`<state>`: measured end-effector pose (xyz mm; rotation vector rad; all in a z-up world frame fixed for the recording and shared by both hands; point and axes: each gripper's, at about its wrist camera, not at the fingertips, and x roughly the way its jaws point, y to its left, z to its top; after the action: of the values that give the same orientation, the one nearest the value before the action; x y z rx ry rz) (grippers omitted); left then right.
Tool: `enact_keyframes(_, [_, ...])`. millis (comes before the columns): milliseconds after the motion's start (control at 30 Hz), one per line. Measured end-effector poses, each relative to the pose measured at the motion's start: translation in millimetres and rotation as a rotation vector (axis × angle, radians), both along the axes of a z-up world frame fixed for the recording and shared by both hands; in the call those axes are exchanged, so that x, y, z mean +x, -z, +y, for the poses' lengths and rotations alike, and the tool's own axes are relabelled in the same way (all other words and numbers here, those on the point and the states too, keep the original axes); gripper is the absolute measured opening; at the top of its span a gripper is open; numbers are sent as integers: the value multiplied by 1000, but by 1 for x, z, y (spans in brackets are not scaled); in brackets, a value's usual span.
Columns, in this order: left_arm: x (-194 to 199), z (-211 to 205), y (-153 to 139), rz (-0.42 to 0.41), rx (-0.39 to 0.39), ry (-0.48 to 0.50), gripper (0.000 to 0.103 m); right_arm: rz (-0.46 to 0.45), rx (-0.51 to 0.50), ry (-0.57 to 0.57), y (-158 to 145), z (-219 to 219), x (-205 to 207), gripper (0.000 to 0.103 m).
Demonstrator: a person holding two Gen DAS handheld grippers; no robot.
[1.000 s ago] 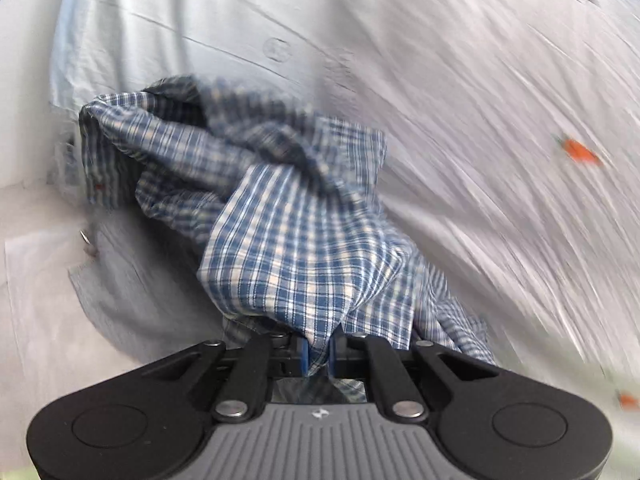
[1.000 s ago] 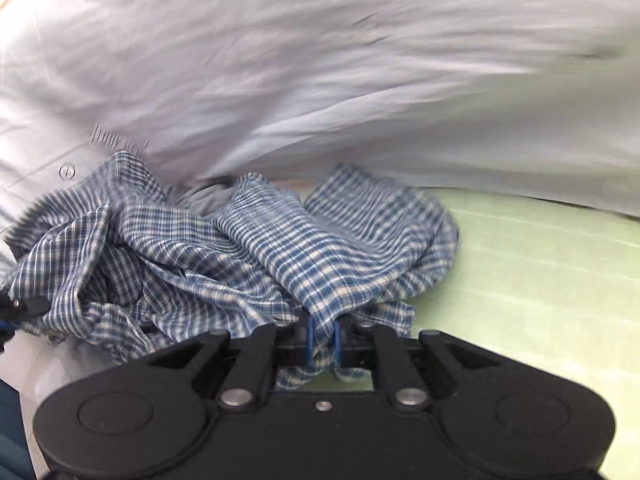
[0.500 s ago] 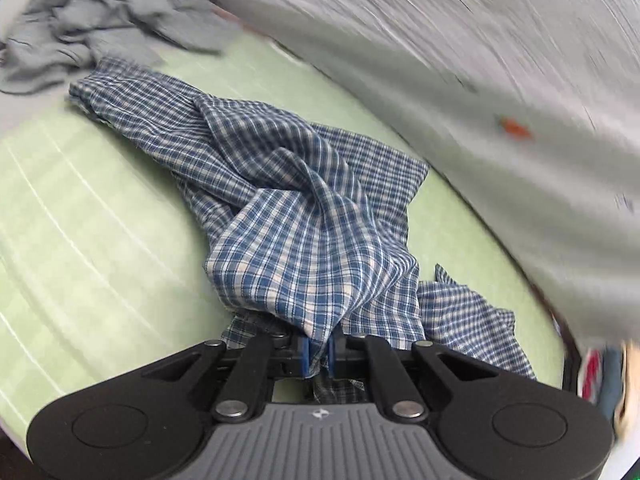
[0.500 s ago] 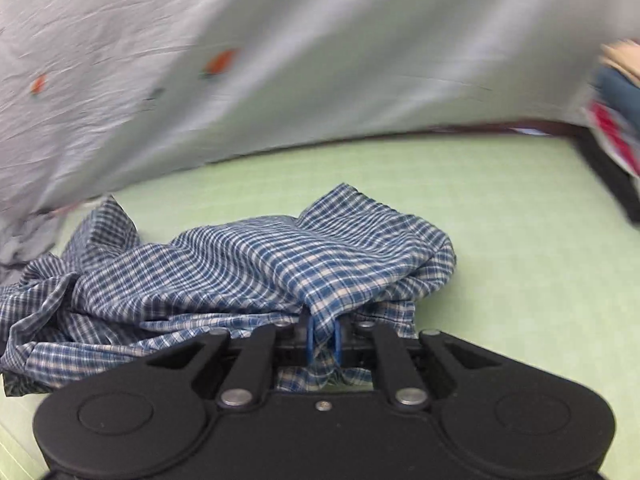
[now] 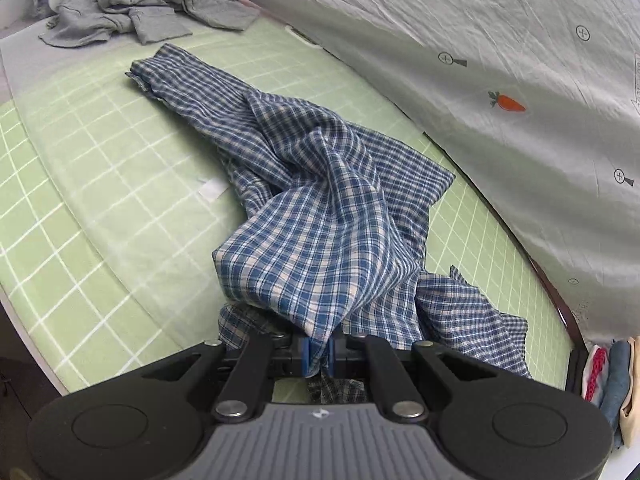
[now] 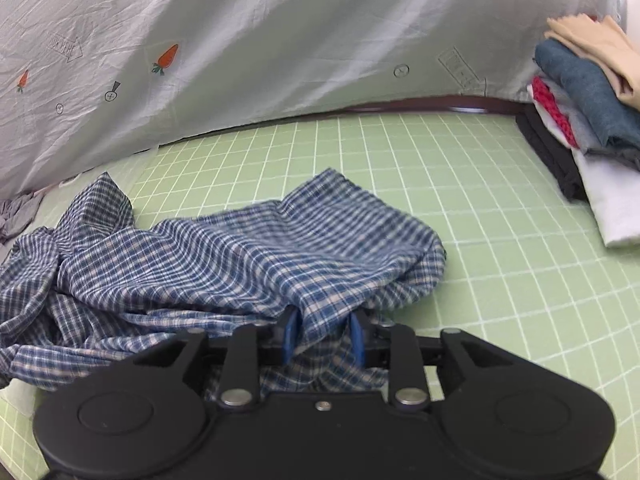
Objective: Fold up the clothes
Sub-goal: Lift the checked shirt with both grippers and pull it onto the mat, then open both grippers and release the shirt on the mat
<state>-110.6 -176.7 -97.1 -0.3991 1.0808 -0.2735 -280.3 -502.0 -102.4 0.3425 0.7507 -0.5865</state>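
While my left gripper (image 5: pixel 319 354) pinches a bunched fold of the blue-and-white checked cotton shirt (image 5: pixel 320 216) tight between its blue pads, my right gripper (image 6: pixel 323 334) is letting go: its jaws are opening, and the fold of the same shirt (image 6: pixel 248 260) standing between them fills only part of the gap, the right pad clear of the cloth.

From the left wrist I see the garment run away from the jaws in a long, twisted ridge, one narrow end reaching far across the pale green sheet with a white grid (image 5: pixel 100 184). Only this view shows the crumpled heap of grey clothes (image 5: pixel 140 4) beyond that far end, well apart from the shirt, and a small white label (image 5: pixel 212 190) just beside the shirt's edge.

From the right wrist the shirt lies low and spread to the left of the jaws, rumpled, resting on the green sheet (image 6: pixel 500 300). Only this view shows plainly the stack of folded clothes (image 6: pixel 580 120), beige on top, then blue, red, white and black, well apart to the right; the left camera catches just its cut-off edge.

Both views show the grey printed bedcover with orange carrots (image 6: pixel 280 40) rising behind.

Whatever part of the shirt lies under each gripper body is hidden, and which part of the garment each jaw has I cannot tell.
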Motion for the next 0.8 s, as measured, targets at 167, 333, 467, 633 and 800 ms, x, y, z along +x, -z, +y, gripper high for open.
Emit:
enact_keyframes(167, [3,2,-6,-25,7,9,17,-13,-61,10,-9,3,17,59])
enact_keyframes(333, [19,23,-15,-52,2,7,35,-24,-91,-7,-17,25,42,82])
enact_keyframes(467, [37,47,-18,-45,-10,5,39,-21,-91,-57,-18,55,70,85])
enact_keyframes(633, [64,74,-13,-24,-18,37,41,-6,-88,-104,-15,100,103,85])
enact_keyframes(800, [94,87,0,31,-66,77,46,43,-111,-126,-7,136,119,85])
